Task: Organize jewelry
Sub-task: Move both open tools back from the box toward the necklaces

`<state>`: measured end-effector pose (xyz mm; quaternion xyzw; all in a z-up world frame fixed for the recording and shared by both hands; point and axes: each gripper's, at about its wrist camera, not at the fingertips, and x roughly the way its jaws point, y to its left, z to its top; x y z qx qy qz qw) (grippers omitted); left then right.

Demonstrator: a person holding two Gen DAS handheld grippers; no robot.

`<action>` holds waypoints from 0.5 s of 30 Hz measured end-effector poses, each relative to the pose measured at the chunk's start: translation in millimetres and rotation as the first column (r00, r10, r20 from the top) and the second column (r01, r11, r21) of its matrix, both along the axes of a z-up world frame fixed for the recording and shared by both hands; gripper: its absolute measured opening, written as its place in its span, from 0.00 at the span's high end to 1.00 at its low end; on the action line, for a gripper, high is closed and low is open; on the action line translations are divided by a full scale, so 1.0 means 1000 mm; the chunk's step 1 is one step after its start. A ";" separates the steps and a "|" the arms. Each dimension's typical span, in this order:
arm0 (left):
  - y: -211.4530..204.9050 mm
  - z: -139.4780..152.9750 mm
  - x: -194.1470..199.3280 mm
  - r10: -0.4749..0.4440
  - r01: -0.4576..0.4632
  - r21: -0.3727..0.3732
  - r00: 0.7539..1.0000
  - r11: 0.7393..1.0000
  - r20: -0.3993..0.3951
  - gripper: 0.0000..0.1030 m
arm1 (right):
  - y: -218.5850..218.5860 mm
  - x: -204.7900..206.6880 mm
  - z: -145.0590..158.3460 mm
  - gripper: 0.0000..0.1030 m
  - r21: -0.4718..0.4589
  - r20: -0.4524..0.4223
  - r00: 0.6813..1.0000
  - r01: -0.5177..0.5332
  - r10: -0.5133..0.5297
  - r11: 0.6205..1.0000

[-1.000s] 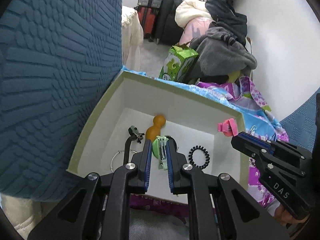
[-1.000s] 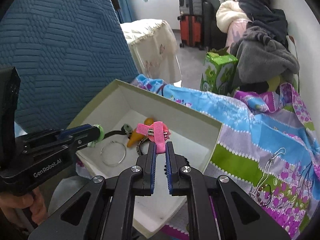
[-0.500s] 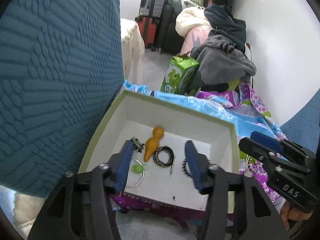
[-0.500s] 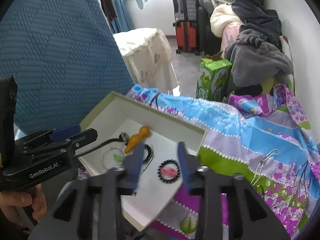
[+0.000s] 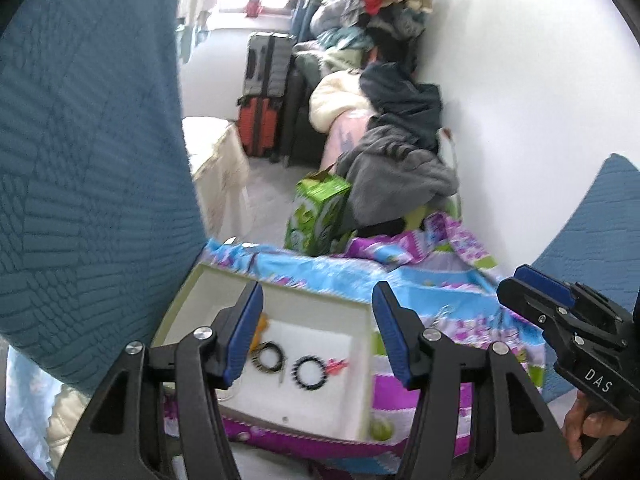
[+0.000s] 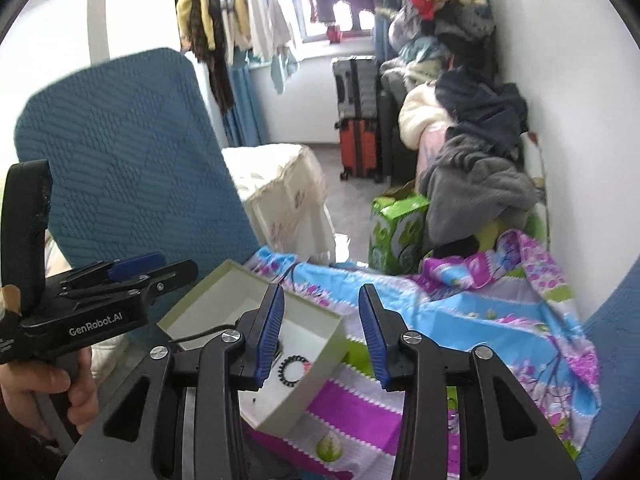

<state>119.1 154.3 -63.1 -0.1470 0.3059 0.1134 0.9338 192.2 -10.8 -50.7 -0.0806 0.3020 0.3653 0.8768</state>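
Note:
An open white box (image 5: 316,300) with a pale green rim lies on a flowered cloth; it also shows in the right wrist view (image 6: 316,354). Inside lie a black beaded ring (image 5: 308,372), a black and gold bangle (image 5: 269,359), a pink clip (image 5: 338,365) and an orange piece (image 5: 261,322) partly hidden by a finger. My left gripper (image 5: 318,336) is open and empty, raised above the box. My right gripper (image 6: 320,336) is open and empty, above the box's right edge. The black ring (image 6: 292,366) shows between its jaws.
A blue quilted chair back (image 5: 80,160) stands close on the left. The flowered cloth (image 6: 460,320) spreads to the right. A green carton (image 6: 396,232), a grey clothes heap (image 6: 476,184) and suitcases (image 6: 358,120) stand behind, by a white wall.
Both grippers opened and dropped their pieces, the green clip and the pink clip, into the box. Both then pulled back and up, so the box looks smaller.

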 end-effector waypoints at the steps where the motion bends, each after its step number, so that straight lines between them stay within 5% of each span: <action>1: -0.007 0.004 0.001 -0.016 0.016 0.001 1.000 1.000 0.011 0.44 | -0.007 0.000 0.003 0.64 0.004 0.009 1.000 0.010 -0.010 1.000; 15: -0.077 -0.006 0.042 -0.180 0.179 0.012 0.983 0.984 0.043 0.44 | -0.104 0.012 -0.003 0.64 0.031 0.060 0.982 0.176 -0.177 0.984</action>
